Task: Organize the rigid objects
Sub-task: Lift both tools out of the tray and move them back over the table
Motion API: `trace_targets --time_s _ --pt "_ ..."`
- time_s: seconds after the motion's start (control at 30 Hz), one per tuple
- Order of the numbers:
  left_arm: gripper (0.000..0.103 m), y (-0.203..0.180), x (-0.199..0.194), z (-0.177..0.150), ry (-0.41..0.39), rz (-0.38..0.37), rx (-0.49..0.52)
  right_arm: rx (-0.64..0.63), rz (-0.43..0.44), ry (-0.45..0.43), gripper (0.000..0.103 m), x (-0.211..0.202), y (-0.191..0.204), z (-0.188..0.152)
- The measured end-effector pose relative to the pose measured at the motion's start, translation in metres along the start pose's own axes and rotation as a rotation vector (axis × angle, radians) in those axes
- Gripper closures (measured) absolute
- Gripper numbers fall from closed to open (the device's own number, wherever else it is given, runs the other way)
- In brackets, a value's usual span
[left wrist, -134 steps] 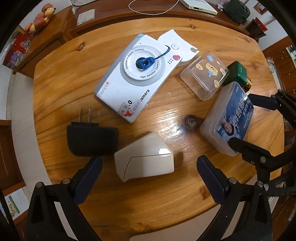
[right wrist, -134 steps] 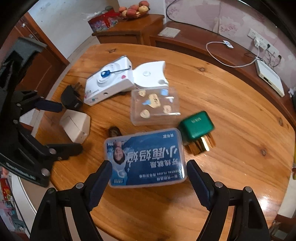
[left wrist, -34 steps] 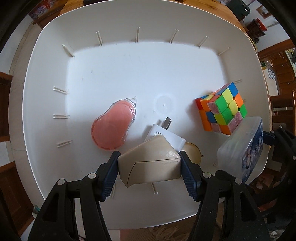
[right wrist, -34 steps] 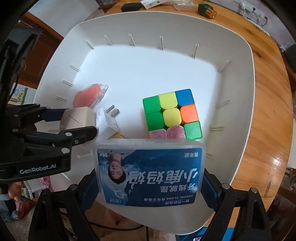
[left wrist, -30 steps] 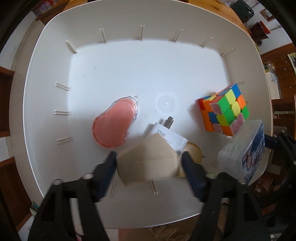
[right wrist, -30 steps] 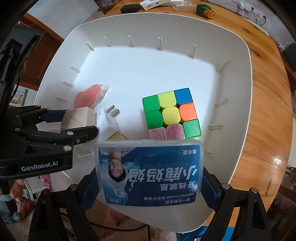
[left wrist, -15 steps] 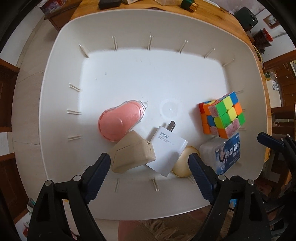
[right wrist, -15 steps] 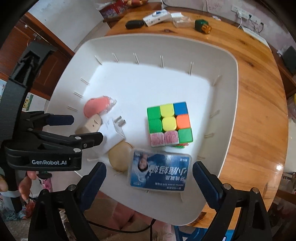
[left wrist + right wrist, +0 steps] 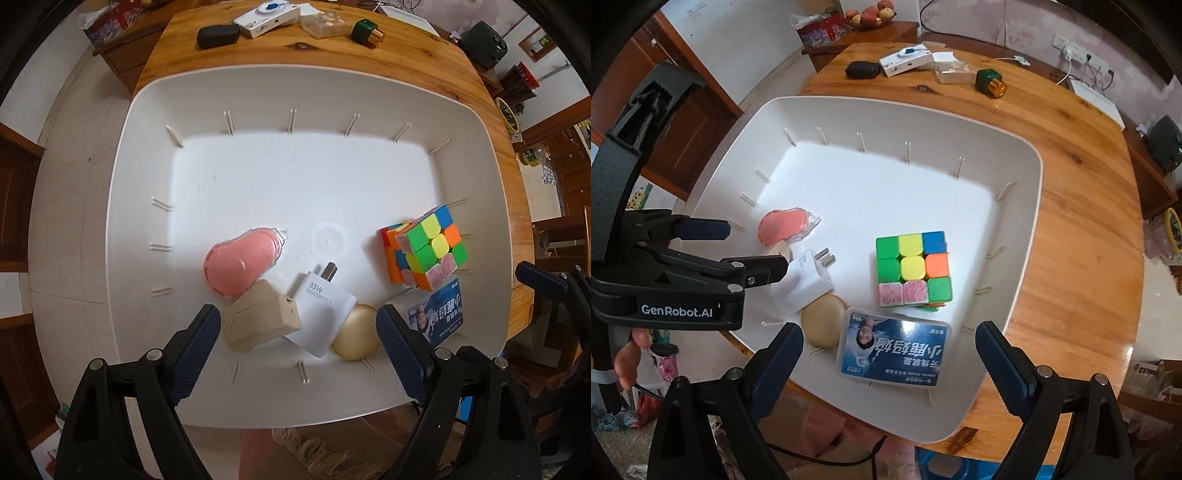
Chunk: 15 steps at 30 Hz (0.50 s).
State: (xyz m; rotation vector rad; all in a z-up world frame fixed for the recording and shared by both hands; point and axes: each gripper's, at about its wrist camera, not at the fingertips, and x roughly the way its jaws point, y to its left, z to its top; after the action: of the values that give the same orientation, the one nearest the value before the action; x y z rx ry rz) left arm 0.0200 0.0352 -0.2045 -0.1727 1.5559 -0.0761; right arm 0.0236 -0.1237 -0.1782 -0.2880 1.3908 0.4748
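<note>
Floss box [image 9: 894,349] and beige case [image 9: 260,319] now released in tray [image 9: 147,166] | left gripper [image 9: 301,341], right gripper [image 9: 888,354] fingers wide, empty | worktop [image 9: 1071,155] items remain

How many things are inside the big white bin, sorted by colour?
Pink: 1, the pink case
Beige: 2, the angular box and the round disc
White: 1, the charger
Blue: 1, the floss box
Multicoloured: 1, the cube
Total: 6

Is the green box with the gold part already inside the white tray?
No, the green box lies on the wooden table beyond the far rim of the white tray, near the clear box.
</note>
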Motion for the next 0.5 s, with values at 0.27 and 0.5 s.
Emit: trace_targets --time_s 0.27,0.5 --pt "0.015 -0.003 -0.014 0.013 -0.045 0.02 0.001 0.02 0.009 -0.025 0.008 -0.007 -0.011 0.007" --pt "0.015 0.007 -0.032 0.035 -0.075 0.03 -0.005 0.041 0.018 -0.042 0.013 -0.012 -0.021 0.017"
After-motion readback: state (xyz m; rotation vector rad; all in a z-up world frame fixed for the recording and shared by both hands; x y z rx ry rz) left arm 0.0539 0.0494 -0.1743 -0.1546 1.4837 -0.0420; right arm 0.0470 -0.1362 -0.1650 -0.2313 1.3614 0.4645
